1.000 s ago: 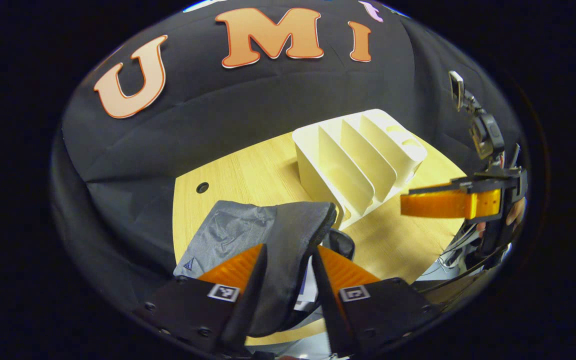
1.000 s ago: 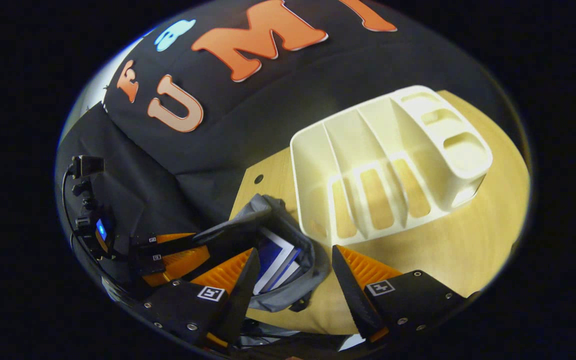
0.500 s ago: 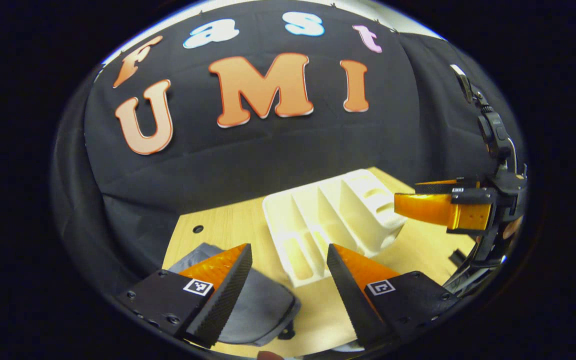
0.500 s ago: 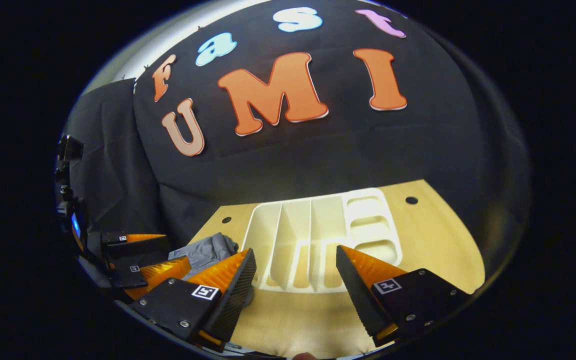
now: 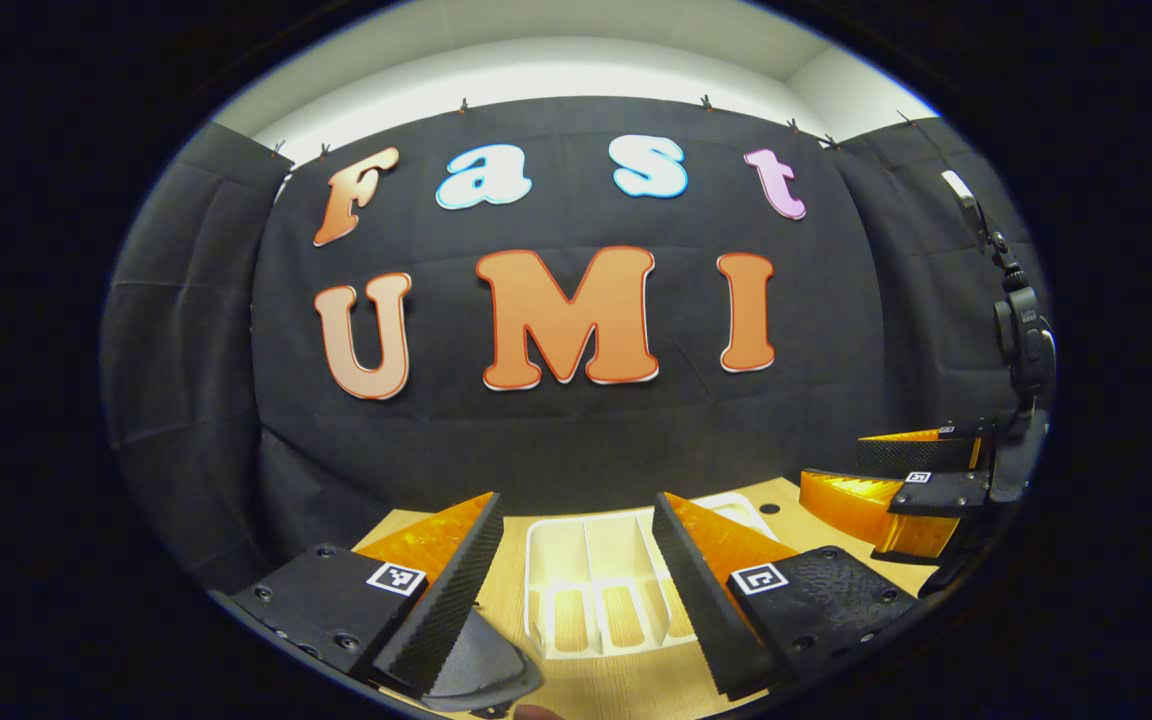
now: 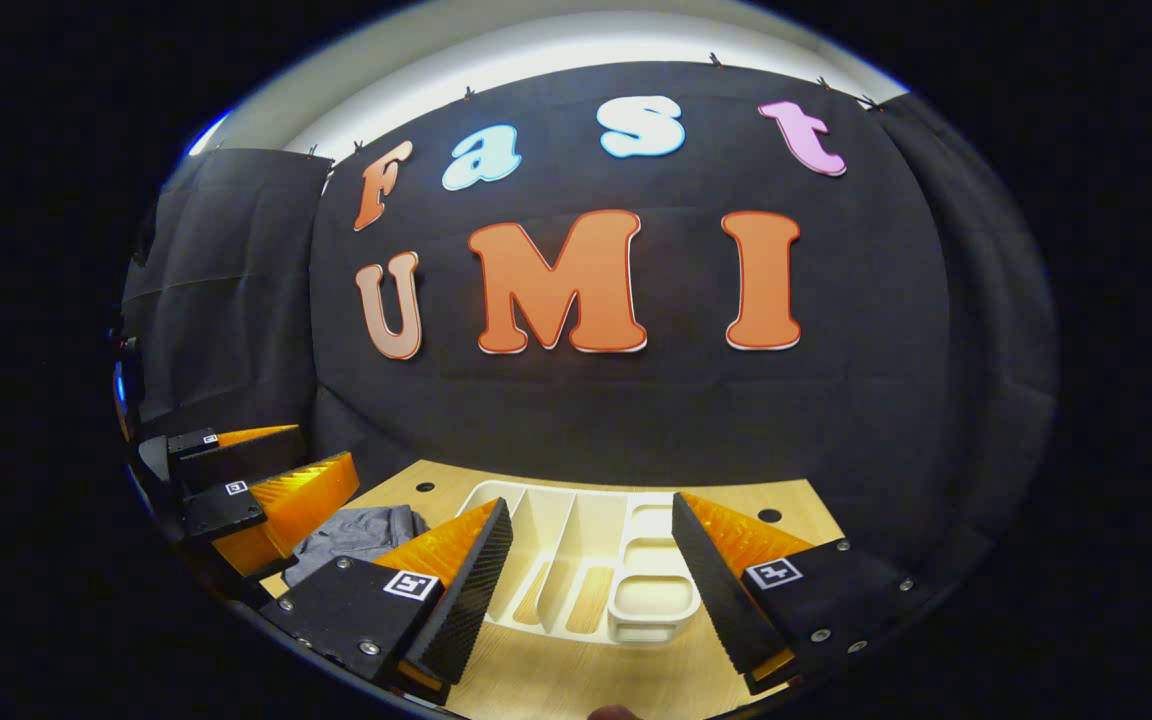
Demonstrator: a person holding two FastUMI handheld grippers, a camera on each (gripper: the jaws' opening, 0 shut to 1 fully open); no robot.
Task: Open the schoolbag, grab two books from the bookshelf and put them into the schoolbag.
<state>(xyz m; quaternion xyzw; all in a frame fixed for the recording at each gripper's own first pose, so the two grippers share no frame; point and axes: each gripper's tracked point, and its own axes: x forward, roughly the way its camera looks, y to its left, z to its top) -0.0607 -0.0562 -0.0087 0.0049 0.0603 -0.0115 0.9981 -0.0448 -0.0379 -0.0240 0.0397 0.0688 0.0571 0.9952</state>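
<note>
Left gripper (image 5: 576, 580): jaws spread wide, nothing between them, held above the near edge of the wooden table (image 5: 626, 690). Right gripper (image 6: 591, 590): likewise released and empty, raised and levelled toward the booth wall. Beyond the left gripper's fingers stands the white bookshelf (image 5: 601, 590), a slotted desktop rack; every slot that can be seen is bare. The grey schoolbag (image 5: 471, 670) lies just beside the rack, under the left gripper's near finger; in the right gripper view the schoolbag (image 6: 361, 535) sits beside the bookshelf (image 6: 586, 580). Whether books are inside cannot be told from here. Judgement: with the rack bare and both grippers free, the loading step appears complete and the hands are at rest. Nothing further seems called for beyond confirming the bag's contents. Markings: small square coded tags on the finger mounts; no brand or label legible on bag or rack.
</note>
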